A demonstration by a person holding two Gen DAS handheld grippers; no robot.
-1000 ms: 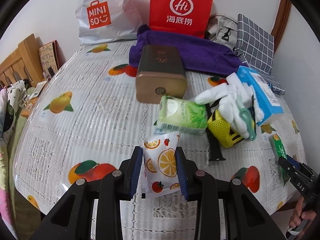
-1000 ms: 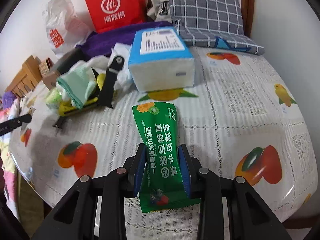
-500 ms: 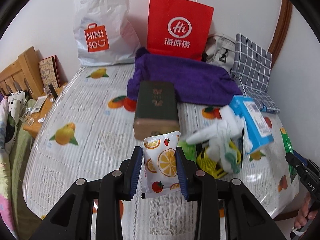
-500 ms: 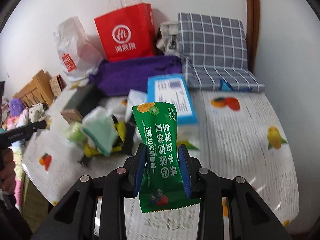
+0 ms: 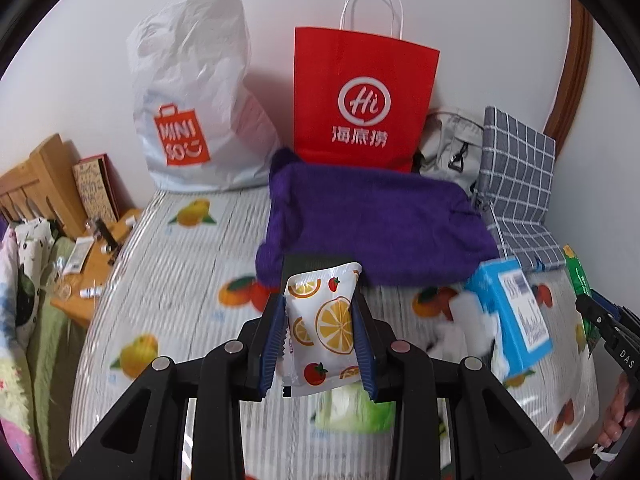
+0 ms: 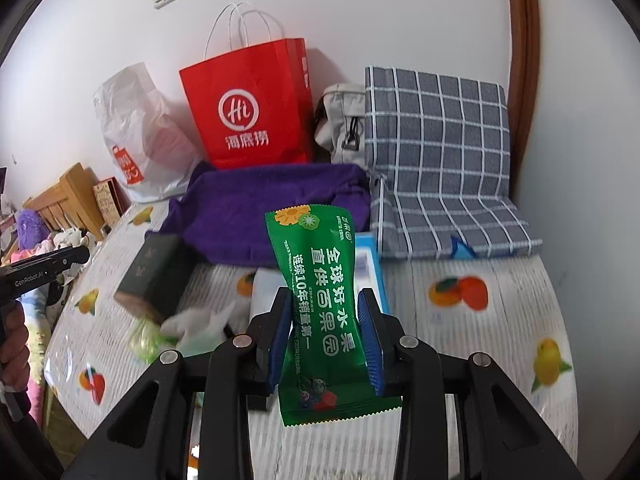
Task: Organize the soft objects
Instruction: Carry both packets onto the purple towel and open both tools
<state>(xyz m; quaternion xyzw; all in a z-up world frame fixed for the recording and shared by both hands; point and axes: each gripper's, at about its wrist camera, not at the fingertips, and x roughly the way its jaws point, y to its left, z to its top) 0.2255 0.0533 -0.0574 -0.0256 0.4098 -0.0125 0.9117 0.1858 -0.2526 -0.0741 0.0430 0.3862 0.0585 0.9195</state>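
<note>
- Surface (image 5: 168,264), covered in a fruit-print cloth, carries the whole lot; a white shopping bag (image 5: 192,96), a red paper bag (image 5: 362,96) and a checked cushion (image 6: 436,152) stand along the wall at its far edge.
- Purple towel (image 5: 372,224) lies in front of the red bag, spread, not folded or stowed.
- Clutter remaining on the cloth: a dark box (image 6: 154,276), a blue tissue pack (image 5: 516,312), a green tissue pack (image 5: 352,408) and white soft items (image 6: 196,320), bunched together below the towel. Judged unsorted.
- Green snack packet (image 6: 320,300) is held clear above the cloth, upright, pinched across its middle by the fingers of the right gripper (image 6: 326,340).
- Orange-print pouch (image 5: 320,320) is likewise raised, pinched by the fingers of the left gripper (image 5: 320,344).
- Assessment: early stage. Two items are lifted, neither placed; the destination is not evident, possibly one of the bags.
</note>
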